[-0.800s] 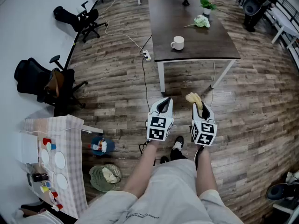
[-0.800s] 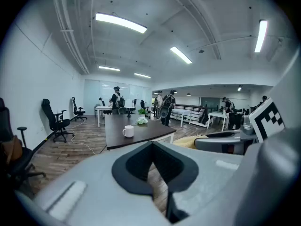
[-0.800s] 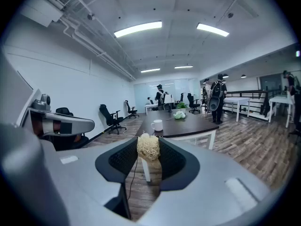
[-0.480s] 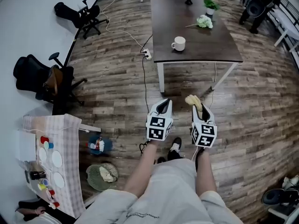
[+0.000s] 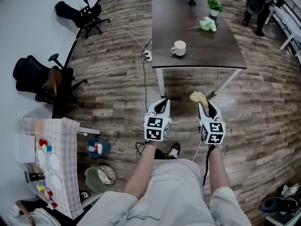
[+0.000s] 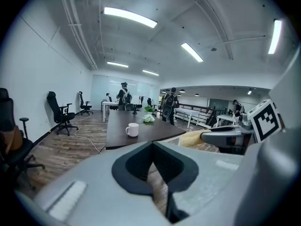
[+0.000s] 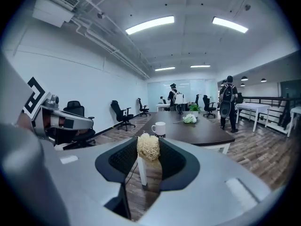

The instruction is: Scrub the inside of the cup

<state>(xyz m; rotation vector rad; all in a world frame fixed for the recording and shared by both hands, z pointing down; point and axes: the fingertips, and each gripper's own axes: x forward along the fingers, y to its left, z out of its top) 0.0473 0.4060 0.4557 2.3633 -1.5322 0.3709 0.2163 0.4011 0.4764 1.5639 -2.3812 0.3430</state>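
A white cup [image 5: 178, 48] stands near the front left of a dark brown table [image 5: 207, 51]; it also shows in the left gripper view as cup [image 6: 132, 129] and in the right gripper view as cup [image 7: 159, 128]. Both grippers are held out over the wooden floor, short of the table. My right gripper [image 5: 203, 102] is shut on a pale yellow scrubber [image 5: 197, 98], a fibrous wad sticking up between the jaws [image 7: 148, 147]. My left gripper [image 5: 162, 104] is shut with nothing in it.
White flowers [image 5: 206, 24] and a small potted plant [image 5: 214, 5] sit on the table's far side. A cable and power strip [image 5: 147, 56] lie on the floor left of the table. Black office chairs [image 5: 44, 81] stand at left. A checked-cloth table [image 5: 70, 159] with dishes is at lower left.
The person has stepped forward, so the table and cup are a little nearer. Both grippers stay shut; the right one has drifted slightly right with the scrubber.
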